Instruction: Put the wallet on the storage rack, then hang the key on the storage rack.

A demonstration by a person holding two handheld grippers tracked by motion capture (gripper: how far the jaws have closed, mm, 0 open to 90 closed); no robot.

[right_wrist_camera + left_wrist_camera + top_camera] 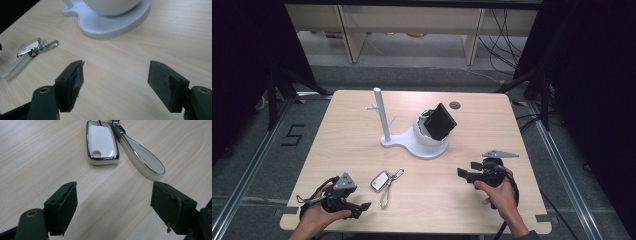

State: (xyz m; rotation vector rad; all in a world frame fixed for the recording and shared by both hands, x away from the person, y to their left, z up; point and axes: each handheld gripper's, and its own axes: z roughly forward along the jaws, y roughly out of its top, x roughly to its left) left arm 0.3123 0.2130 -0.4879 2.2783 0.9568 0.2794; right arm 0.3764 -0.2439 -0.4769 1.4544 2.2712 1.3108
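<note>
On the pale wooden desk [362,125], a white key fob [102,142] with a looped strap [143,157] lies flat just ahead of the left gripper [113,200], whose fingers [62,205] stand apart and empty. The right gripper [116,82], fingers likewise spread, hovers well apart near a white stand [417,142]. Light, hard and glossy, the fob looks slippery; its long edges or the soft strap seem the surest hold.
</note>
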